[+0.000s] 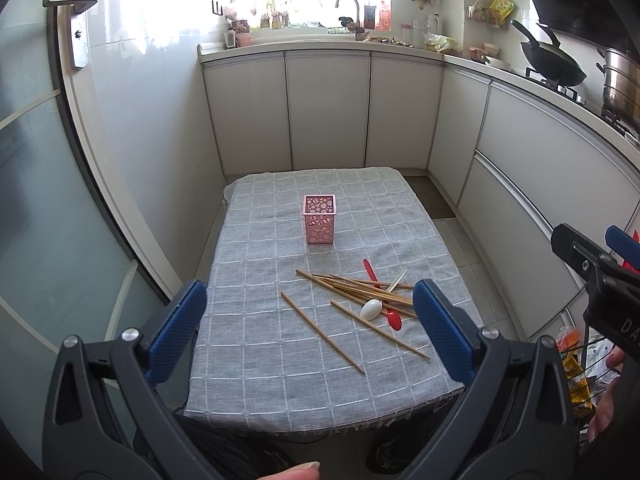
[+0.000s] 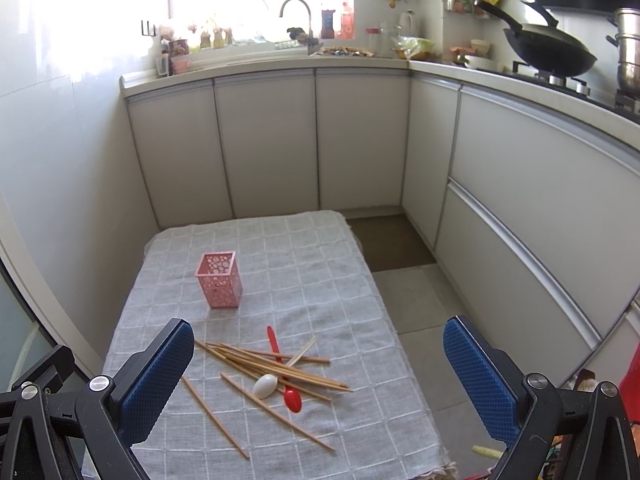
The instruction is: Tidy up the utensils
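A pink perforated holder (image 1: 319, 219) (image 2: 219, 279) stands upright and empty in the middle of the grey checked tablecloth (image 1: 260, 264) (image 2: 312, 264). Nearer me lies a loose pile of wooden chopsticks (image 1: 356, 292) (image 2: 276, 368) with a white spoon (image 1: 371, 309) (image 2: 265, 385) and a red spoon (image 1: 394, 320) (image 2: 292, 399) across it. My left gripper (image 1: 310, 328) hangs open above the table's near edge, nothing between its blue pads. My right gripper (image 2: 316, 384) is open too, held high over the pile's right side; its body shows at the far right of the left wrist view.
White cabinets (image 1: 328, 108) (image 2: 264, 140) wrap the back and right, with a sink tap (image 2: 296, 12), a black wok (image 2: 548, 52) and a steel pot (image 1: 620, 80) on the counter. A glass door (image 1: 36, 200) stands at the left. Tiled floor (image 2: 420, 312) lies right of the table.
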